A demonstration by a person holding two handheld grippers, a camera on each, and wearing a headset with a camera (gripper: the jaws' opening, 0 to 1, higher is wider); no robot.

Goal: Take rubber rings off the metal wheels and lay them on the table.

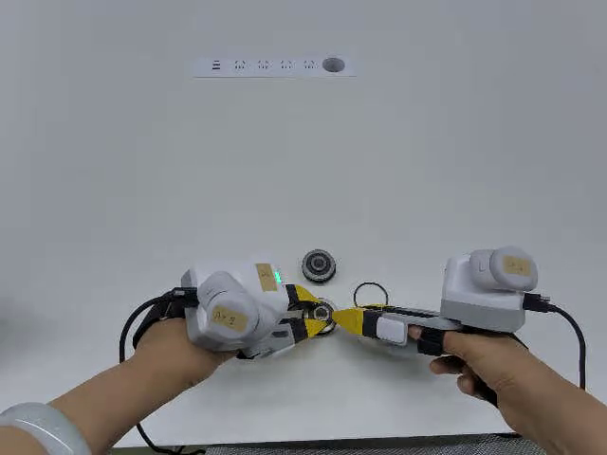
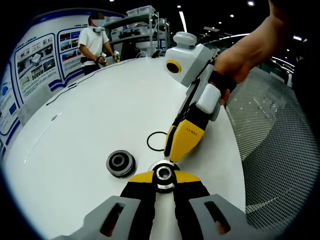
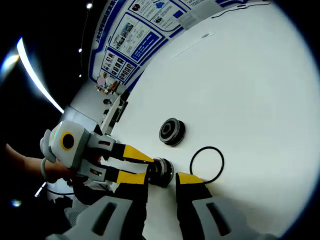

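On the white table [image 1: 142,190], the left gripper [image 1: 318,313] at lower centre clamps a metal wheel [image 1: 324,311]. The right gripper [image 1: 349,320] touches this wheel from the right. Above them stands another wheel [image 1: 319,265], and a loose rubber ring [image 1: 371,283] lies just beside it.

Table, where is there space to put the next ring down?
Lots of bare white table lies between the white power strip and the black-rimmed metal wheel. It is crowded nearer, where the left tongs and right tongs meet at a small silver metal wheel, beside the loose black rubber ring.
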